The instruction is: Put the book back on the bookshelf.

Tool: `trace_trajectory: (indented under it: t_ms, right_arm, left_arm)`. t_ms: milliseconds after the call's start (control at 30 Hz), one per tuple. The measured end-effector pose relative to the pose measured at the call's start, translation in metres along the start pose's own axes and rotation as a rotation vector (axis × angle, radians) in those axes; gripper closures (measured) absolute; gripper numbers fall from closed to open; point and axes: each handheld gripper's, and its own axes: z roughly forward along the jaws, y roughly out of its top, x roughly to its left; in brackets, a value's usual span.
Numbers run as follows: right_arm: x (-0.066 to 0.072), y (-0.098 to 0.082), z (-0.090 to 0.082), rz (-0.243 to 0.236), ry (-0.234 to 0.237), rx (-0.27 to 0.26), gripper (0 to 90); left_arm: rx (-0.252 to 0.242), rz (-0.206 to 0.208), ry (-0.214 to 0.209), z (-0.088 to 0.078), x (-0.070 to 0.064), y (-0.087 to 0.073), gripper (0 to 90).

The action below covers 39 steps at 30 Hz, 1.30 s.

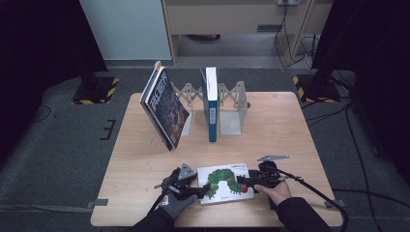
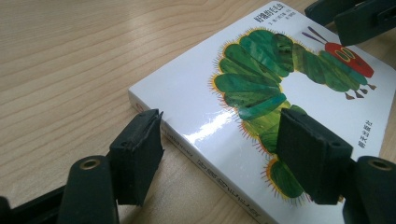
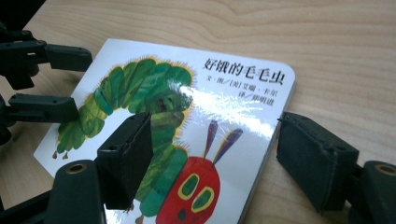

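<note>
Book (image 1: 223, 184) with a green caterpillar on its white cover lies flat on the wooden table (image 1: 285, 130), close to the near edge, between the two grippers. It serves as the landmark here.

Left gripper (image 1: 196, 192) sits at the book's left end, held by a gloved hand (image 1: 175, 204). In the left gripper view its jaws stand apart and straddle one corner of the book (image 2: 299, 121): one pad (image 2: 137, 156) lies outside the spine edge, beside it, and the other pad (image 2: 314, 154) hangs over the cover near the caterpillar's tail. Neither pad can be seen pressing on the book, so the claw reads as open, with the corner between the jaws.

Right gripper (image 1: 242, 182) sits at the book's right end, held by a bare hand (image 1: 275, 192). In the right gripper view its jaws are likewise spread: one pad (image 3: 126, 156) over the cover by the caterpillar's body, the other pad (image 3: 317, 158) off the book's (image 3: 233, 121) right edge, over bare table. No squeeze on the book is visible; this claw also reads as open.

Beyond the book, toward the far side of the table, a metal book stand (image 1: 227, 104) holds a blue-spined volume (image 1: 211, 104) upright. To the left of that volume, a dark-covered book (image 1: 164, 108) leans tilted against the stand's left end. Both stand well apart from the caterpillar book.
</note>
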Motion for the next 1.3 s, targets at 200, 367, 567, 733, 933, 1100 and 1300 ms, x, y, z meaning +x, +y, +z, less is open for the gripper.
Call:
trace_trajectory:
  t_ms: [200, 367, 567, 733, 933, 1100, 1300]
  right_arm:
    - [0.001, -0.001, -0.002, 0.037, 0.016, -0.011, 27.9]
    - [0.000, 0.000, -0.008, 0.042, 0.042, -0.045, 29.6]
    - [0.004, 0.005, -0.014, -0.004, 0.056, -0.091, 29.9]
    - [0.005, 0.010, -0.021, 0.006, 0.087, -0.141, 31.5]
    - [0.006, 0.014, -0.026, 0.012, 0.125, -0.187, 32.1]
    - [0.007, 0.016, -0.026, 0.023, 0.142, -0.210, 31.7]
    - [0.006, 0.015, -0.025, 0.044, 0.152, -0.216, 29.9]
  left_arm:
    - [0.003, -0.034, -0.027, 0.001, 0.002, -0.001, 29.8]
    - [0.004, -0.040, -0.041, 0.002, 0.003, -0.001, 27.1]
    - [-0.002, -0.049, -0.046, 0.001, 0.004, -0.001, 24.9]
    - [-0.009, -0.060, -0.057, 0.001, 0.007, 0.000, 23.3]
    - [-0.017, -0.078, -0.077, 0.001, 0.009, 0.000, 21.8]
    - [-0.020, -0.077, -0.089, 0.001, 0.009, 0.000, 19.3]
    - [-0.022, -0.079, -0.090, 0.001, 0.009, 0.000, 18.5]
